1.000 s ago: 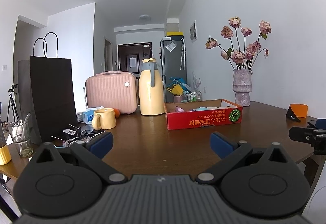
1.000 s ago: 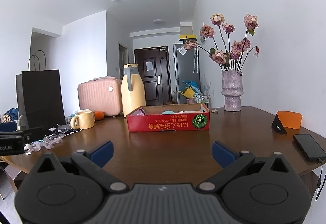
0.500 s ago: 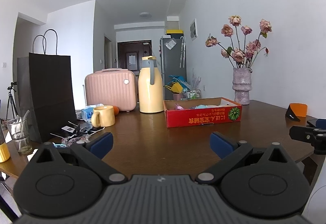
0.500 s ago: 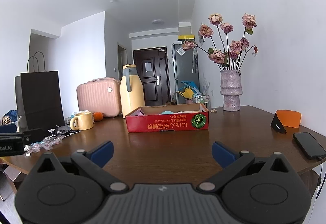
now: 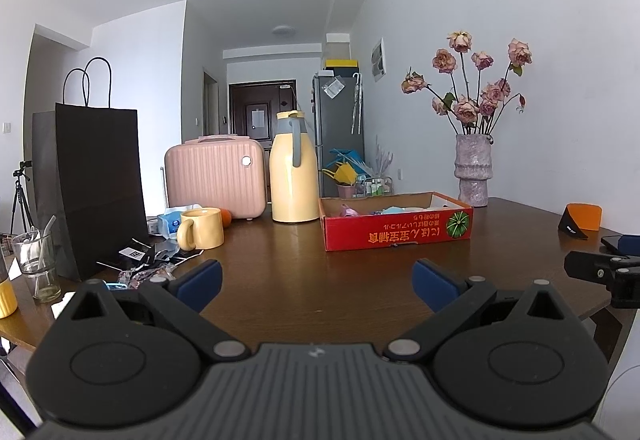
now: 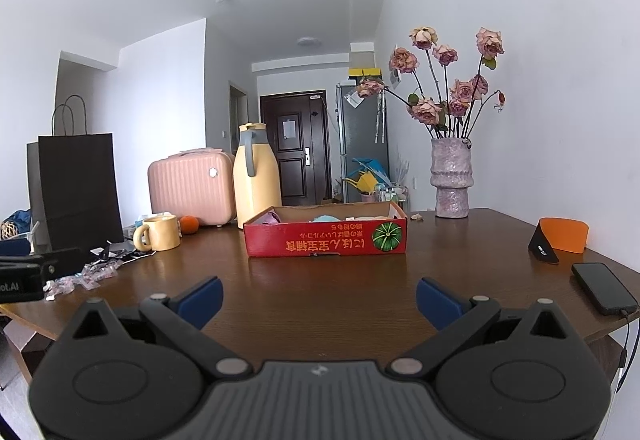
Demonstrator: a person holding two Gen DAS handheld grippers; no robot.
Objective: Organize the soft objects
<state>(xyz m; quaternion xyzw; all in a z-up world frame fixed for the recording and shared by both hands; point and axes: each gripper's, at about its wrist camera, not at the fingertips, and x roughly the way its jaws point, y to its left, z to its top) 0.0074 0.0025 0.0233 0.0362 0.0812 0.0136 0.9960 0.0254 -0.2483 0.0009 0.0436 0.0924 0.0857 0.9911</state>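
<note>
Both tongs are held low over the near edge of the wooden table (image 6: pixel 320 280), side by side and level. The left tongs (image 5: pixel 316 280) are spread wide with nothing between the blue pads; the right tongs (image 6: pixel 318 298) are likewise spread and empty. The soft objects (image 6: pixel 326 218), pink and pale blue, are seen inside the red cardboard box (image 6: pixel 326 240) at mid-table, only their tops visible over the rim. No soft piece can be made out on the bare table. The scene fits either items waiting to be taken out, or items already gathered in; which step is in hand cannot be settled.
</note>
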